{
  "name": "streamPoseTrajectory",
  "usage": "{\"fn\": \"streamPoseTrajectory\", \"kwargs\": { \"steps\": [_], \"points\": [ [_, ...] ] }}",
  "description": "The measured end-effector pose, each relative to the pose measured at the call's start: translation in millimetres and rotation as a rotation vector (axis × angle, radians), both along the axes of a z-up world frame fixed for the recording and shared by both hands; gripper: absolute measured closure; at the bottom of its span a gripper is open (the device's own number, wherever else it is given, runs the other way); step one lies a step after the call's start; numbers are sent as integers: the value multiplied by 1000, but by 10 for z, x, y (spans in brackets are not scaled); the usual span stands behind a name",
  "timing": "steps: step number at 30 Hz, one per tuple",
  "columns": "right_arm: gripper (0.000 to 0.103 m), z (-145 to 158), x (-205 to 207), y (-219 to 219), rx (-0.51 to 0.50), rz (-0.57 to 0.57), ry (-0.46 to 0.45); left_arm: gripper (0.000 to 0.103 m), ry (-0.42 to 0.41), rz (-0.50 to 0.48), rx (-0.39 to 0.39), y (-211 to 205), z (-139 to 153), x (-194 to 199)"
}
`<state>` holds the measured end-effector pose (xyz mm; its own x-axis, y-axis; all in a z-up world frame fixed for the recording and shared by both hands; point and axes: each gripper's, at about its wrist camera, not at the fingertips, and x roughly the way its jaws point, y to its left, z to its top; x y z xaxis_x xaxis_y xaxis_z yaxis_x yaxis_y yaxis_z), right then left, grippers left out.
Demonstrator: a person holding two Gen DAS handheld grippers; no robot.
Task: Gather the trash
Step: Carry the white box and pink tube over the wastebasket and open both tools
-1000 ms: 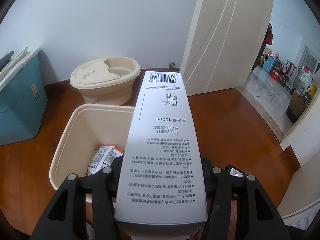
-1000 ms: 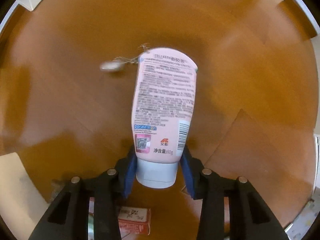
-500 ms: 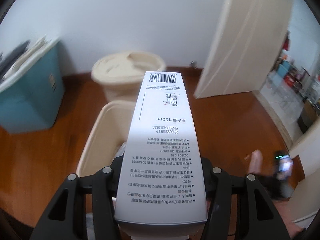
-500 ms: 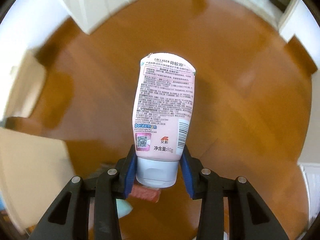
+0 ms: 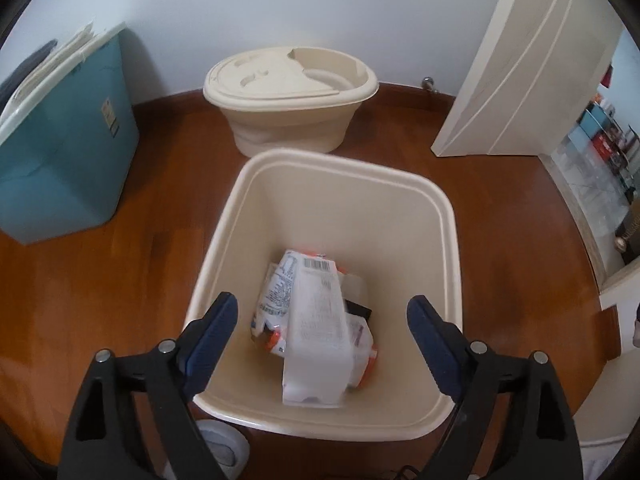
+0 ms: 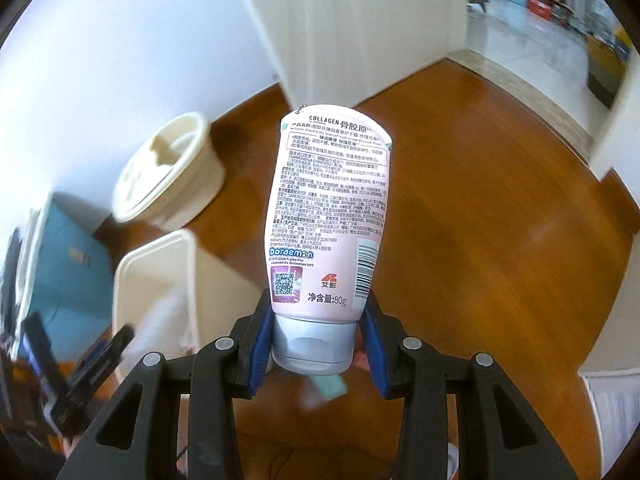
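My left gripper (image 5: 322, 332) is open and empty, right above a cream square bin (image 5: 444, 216) on the wooden floor. A long white carton (image 5: 318, 332) lies inside the bin on top of crumpled wrappers (image 5: 276, 296). My right gripper (image 6: 318, 336) is shut on a pink hand-cream tube (image 6: 328, 216), held by its grey cap end and pointing up and forward. The same bin (image 6: 160, 276) shows at the left in the right wrist view, beside and below the tube.
A cream lidded tub (image 5: 290, 98) stands behind the bin by the wall. A teal storage box (image 5: 60, 160) sits at the left. A white door (image 5: 516, 60) stands open at the right. A small teal item (image 6: 328, 386) lies on the floor under the right gripper.
My left gripper opened and the white carton dropped into the bin. My right gripper swung up and toward the bin, still holding the tube.
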<state>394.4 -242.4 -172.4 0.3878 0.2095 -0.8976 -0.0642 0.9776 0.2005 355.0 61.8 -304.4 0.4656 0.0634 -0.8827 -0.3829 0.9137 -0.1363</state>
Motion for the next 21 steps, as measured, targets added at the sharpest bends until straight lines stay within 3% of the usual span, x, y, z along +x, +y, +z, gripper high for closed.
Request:
{"fn": "streamPoseTrajectory", "kwargs": {
  "steps": [4, 11, 16, 21],
  "points": [
    [61, 55, -186, 382, -14, 88, -2, 16, -25, 13, 7, 231, 312, -63],
    [61, -31, -391, 1447, 5, 262, 40, 16, -67, 92, 34, 991, 1245, -317],
    [61, -599, -333, 2050, 0, 289, 125, 16, -103, 143, -39, 1380, 1663, -654],
    [60, -1180, -184, 2481, -12, 306, 230, 16, -118, 193, -130, 1513, 1610, -692]
  ]
}}
